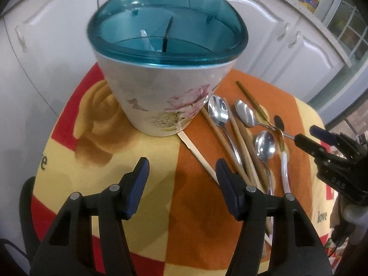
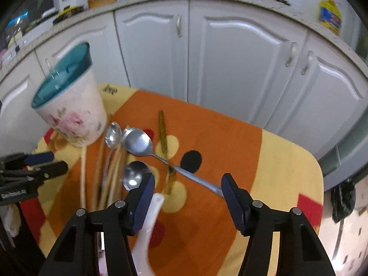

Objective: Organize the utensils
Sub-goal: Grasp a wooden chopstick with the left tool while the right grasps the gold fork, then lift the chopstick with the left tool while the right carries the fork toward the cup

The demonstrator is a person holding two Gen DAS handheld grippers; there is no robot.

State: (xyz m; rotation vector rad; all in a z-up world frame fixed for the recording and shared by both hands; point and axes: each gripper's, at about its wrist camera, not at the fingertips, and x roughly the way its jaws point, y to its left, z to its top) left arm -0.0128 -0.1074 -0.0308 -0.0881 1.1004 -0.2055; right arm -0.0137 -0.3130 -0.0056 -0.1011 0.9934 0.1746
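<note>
Spoons (image 1: pixel 243 115) beside holder (image 1: pixel 165 87); both grippers (image 1: pixel 181 184) (image 2: pixel 187 191) agape (empty).

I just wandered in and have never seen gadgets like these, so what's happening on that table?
Someone is tidying cutlery with a hand-held gripper in each hand. Both are open and hold nothing. The left hand-held gripper hovers in front of the white floral utensil holder with a teal divided rim. The right hand-held gripper hovers by the thin handle of a steel spoon. More steel spoons and wooden chopsticks lie loose on the orange and yellow tablecloth.
</note>
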